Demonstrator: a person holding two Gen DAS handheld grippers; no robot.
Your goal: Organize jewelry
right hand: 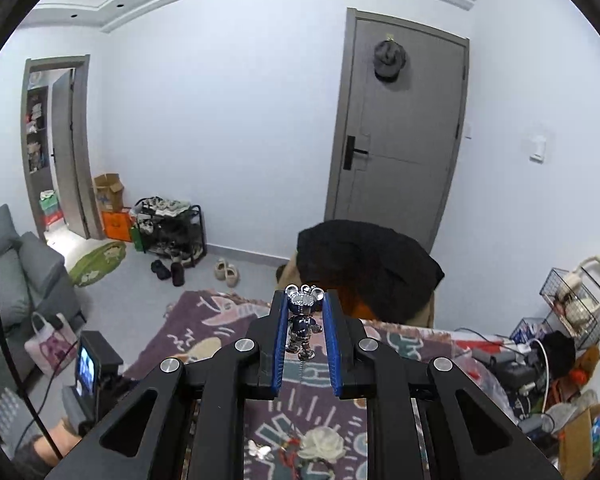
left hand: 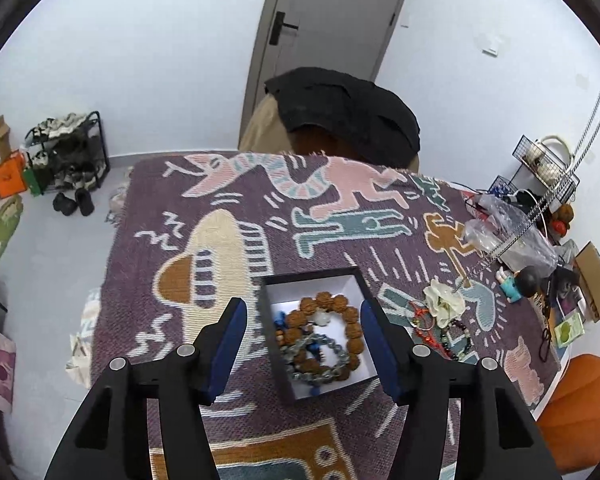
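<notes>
**Bear pendant lifted, box under open jaws**

Below my left gripper (left hand: 302,346), at 12 o'clock from its blue-padded fingers, sits a square black box (left hand: 274,354) with a white lining, resting on a woven purple tablecloth (left hand: 228,184) patterned with cartoon figures. Inside the box lie a bracelet of knobbly brown wooden beads (left hand: 352,320) and a ring of glassy grey-green beads (left hand: 320,356), overlapping each other. My left jaws are released, standing wide to either side of the box with nothing between the pads.

At 2 o'clock from the box, a white fabric flower (left hand: 444,300) lies on the cloth, with red cord bracelets (left hand: 422,320) and a dark bead bracelet (left hand: 456,336) just beside it. A thin silver chain (left hand: 516,232) hangs slanting down to the cloth near the flower.

My right gripper (right hand: 305,306) is clenched on a shiny chrome bear pendant (right hand: 302,320), rounded and mirror-smooth, held upright between the ribbed blue pads, well above the cloth. The chain runs down from its feet at 6 o'clock.
</notes>
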